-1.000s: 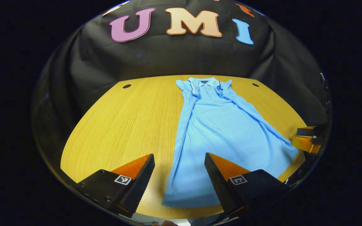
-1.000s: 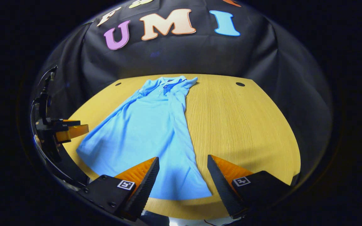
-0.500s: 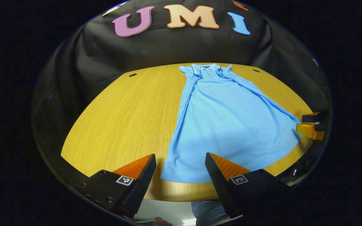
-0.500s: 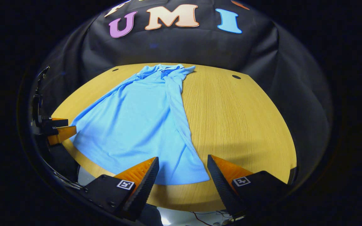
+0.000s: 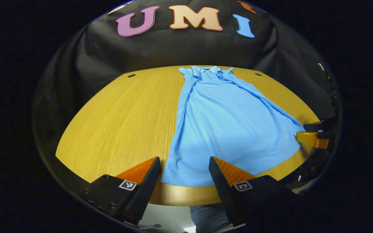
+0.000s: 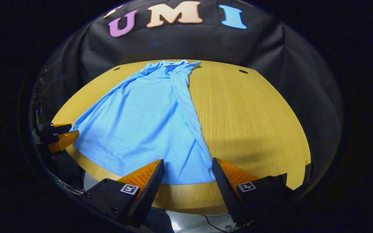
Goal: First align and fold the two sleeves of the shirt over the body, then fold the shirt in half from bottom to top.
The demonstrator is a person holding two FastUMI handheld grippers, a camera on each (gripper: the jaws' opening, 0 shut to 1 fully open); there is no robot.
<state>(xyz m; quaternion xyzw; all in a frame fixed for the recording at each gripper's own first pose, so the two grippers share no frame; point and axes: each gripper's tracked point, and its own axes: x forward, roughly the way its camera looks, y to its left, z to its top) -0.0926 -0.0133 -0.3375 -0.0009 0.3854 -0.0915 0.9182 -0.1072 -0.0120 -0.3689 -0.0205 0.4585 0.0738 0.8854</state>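
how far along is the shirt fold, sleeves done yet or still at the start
Sleeves look done: both lie folded in over the shirt, which is flat on the table. In hand: the left claw and right claw, both open, sit at the bottom hem corners. Left: grip the hem and fold bottom to top.

Both cams sit low at the near edge of the surface (image 5: 118, 119), looking toward the far wall. Left gripper view is off the shirt's (image 5: 228, 123) left corner, right gripper view off its right; both share the shirt.
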